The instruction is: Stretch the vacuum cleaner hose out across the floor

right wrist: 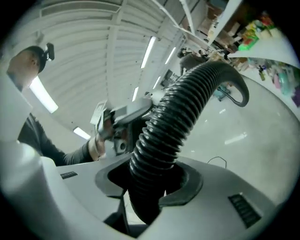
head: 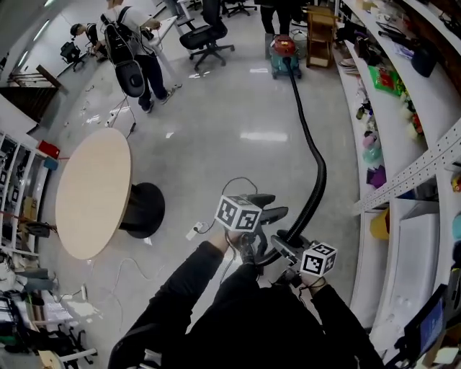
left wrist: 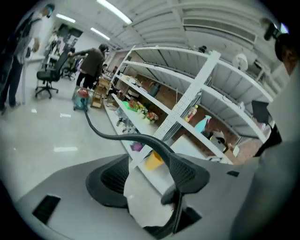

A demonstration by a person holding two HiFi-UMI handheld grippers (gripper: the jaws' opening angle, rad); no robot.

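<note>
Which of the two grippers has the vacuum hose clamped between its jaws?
The right gripper: the ribbed black hose sits between its jaws, while the left gripper has jaws standing apart with nothing between them.

Bright, even light from the long white ceiling strip lights (left wrist: 114, 10) reaches me; it glares off the glossy grey floor (head: 263, 135). Edges bend fisheye-hard, and I see both gripper views blacken at corners.

Loses the end of the hose (head: 311, 155) behind the right gripper (head: 287, 249). Cannot tell apart goods on the shelves (head: 432, 101). Crops a person (head: 140, 50) at the top edge.
</note>
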